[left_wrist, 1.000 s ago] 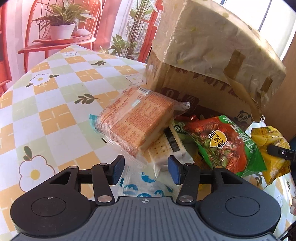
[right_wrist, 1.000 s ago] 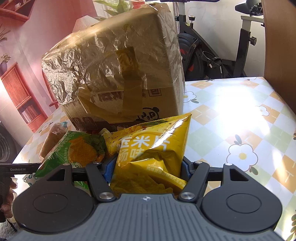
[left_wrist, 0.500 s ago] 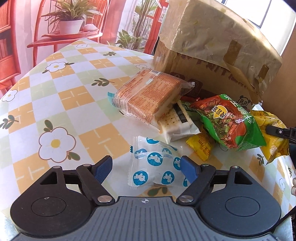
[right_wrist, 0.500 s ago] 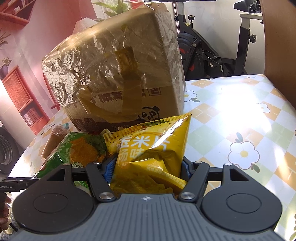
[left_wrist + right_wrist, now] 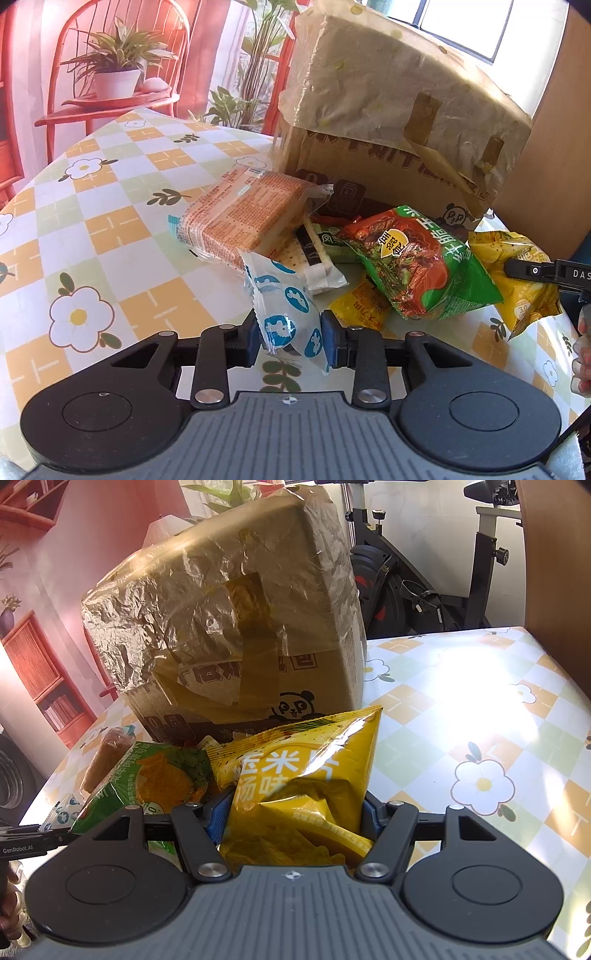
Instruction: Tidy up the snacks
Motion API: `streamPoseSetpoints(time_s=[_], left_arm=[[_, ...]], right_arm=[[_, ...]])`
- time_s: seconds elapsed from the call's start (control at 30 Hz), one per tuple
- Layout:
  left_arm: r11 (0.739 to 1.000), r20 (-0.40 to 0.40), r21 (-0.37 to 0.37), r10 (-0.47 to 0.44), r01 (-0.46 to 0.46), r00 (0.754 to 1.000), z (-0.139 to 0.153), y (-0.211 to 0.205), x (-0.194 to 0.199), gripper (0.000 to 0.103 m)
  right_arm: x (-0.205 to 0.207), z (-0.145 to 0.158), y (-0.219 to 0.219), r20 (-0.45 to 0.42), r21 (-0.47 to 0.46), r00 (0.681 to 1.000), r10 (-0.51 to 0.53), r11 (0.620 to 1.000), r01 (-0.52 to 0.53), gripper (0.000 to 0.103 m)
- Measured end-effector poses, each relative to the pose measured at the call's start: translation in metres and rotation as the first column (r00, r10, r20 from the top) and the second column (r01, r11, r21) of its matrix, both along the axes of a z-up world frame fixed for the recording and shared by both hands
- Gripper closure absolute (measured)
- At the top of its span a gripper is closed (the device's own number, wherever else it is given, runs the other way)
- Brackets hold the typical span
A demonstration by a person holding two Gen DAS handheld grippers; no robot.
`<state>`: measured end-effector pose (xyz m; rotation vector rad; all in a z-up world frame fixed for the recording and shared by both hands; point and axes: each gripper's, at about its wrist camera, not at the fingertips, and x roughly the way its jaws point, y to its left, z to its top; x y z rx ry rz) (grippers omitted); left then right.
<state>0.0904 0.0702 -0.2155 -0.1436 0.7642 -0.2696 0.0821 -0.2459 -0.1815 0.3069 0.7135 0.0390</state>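
Note:
My left gripper (image 5: 291, 338) is closing its jaws on a small white packet with blue dots (image 5: 286, 314), which now stands up crumpled between the pads. Beyond it lie an orange cracker pack (image 5: 243, 214), a white biscuit packet (image 5: 314, 262), a small yellow packet (image 5: 360, 308) and a green and red snack bag (image 5: 417, 266). My right gripper (image 5: 293, 819) is shut on a yellow chip bag (image 5: 299, 779), also seen at the right of the left wrist view as the yellow chip bag (image 5: 517, 280). A green bag (image 5: 155, 779) lies left of it.
A large cardboard box (image 5: 388, 122) wrapped in plastic film stands behind the snack pile, on a tablecloth (image 5: 110, 229) with flowers and checks. A wooden panel (image 5: 554, 147) rises at the right. An exercise bike (image 5: 413, 579) stands beyond the table.
My left gripper drew back from the cracker pack, opened wide around the blue-dotted packet, then closed on it, tipping it upright. The right gripper and yellow bag stayed still.

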Motion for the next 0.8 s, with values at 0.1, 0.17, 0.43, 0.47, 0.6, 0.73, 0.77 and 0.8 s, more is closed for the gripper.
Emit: streamPoseSetpoints(time_s=[0.1,0.17,0.43,0.47,0.6,0.73,0.77,0.8], left_arm=[[1.000,0.040,-0.010,0.020,-0.019,0.999,0.016,0.003,-0.006,0.068],[0.999,0.069,-0.011,0.033,-0.032,0.997,0.028,0.004,-0.010,0.068],[0.999,0.222,0.032,0.005,-0.013,0.975,0.081,-0.009,-0.010,0.068],[0.999,0.235,0.034,0.001,-0.009,0.972,0.087,-0.011,-0.008,0.068],[0.999,0.281,0.038,-0.017,0.007,0.959,0.109,-0.022,0.008,0.068],[0.999,0.317,0.025,-0.039,0.032,0.948,0.128,-0.035,0.023,0.068],[0.999,0.320,0.022,-0.044,0.039,0.946,0.133,-0.038,0.028,0.068],[0.999,0.327,0.020,-0.047,0.043,0.944,0.138,-0.042,0.032,0.068]], right_arm=[[-0.004,0.003,-0.002,0.014,-0.002,1.000,-0.010,1.000,0.010,0.035],[-0.006,0.007,-0.003,0.026,-0.012,0.999,-0.018,1.000,0.019,0.035],[-0.014,0.029,-0.004,0.097,-0.019,0.995,-0.031,0.999,0.033,0.036],[-0.015,0.033,-0.005,0.107,-0.016,0.994,-0.032,0.999,0.034,0.036],[-0.016,0.050,-0.007,0.143,-0.019,0.989,-0.040,0.999,0.043,0.036],[-0.015,0.072,-0.008,0.183,-0.032,0.982,-0.041,0.998,0.048,0.036],[-0.014,0.078,-0.008,0.193,-0.037,0.980,-0.042,0.998,0.050,0.036],[-0.014,0.083,-0.008,0.201,-0.041,0.979,-0.043,0.998,0.052,0.036]])
